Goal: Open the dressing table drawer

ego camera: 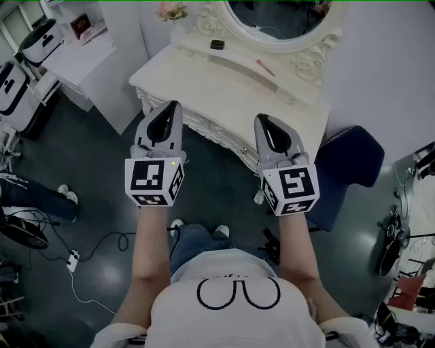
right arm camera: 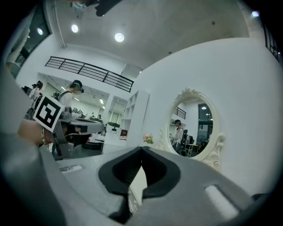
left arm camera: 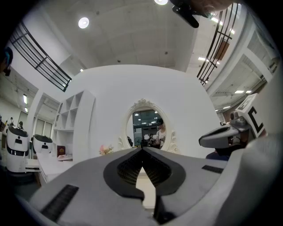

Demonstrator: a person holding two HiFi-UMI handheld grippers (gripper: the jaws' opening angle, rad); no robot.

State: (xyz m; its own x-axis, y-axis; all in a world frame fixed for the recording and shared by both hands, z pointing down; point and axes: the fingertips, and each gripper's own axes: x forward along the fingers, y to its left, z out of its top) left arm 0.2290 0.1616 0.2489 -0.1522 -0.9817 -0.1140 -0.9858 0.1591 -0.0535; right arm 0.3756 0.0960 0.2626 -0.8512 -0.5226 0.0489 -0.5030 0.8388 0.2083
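Observation:
A cream dressing table (ego camera: 197, 71) with an oval mirror (ego camera: 282, 17) stands ahead of me. Its carved drawer front (ego camera: 221, 132) faces me and looks closed. My left gripper (ego camera: 171, 107) hovers in the air just short of the table's front edge, jaws tips together and empty. My right gripper (ego camera: 262, 120) hangs beside it, over the drawer front's right part, also shut and empty. In the left gripper view the mirror (left arm camera: 148, 128) lies straight beyond the shut left gripper (left arm camera: 142, 149). In the right gripper view the mirror (right arm camera: 192, 128) sits right of the shut right gripper (right arm camera: 142, 148).
A dark blue stool (ego camera: 350, 170) stands right of the table. On the tabletop lie a small dark box (ego camera: 217, 45), a pink stick (ego camera: 265, 67) and flowers (ego camera: 171, 10). A white shelf unit (ego camera: 88, 54) and cables (ego camera: 88, 258) on the dark floor are to the left.

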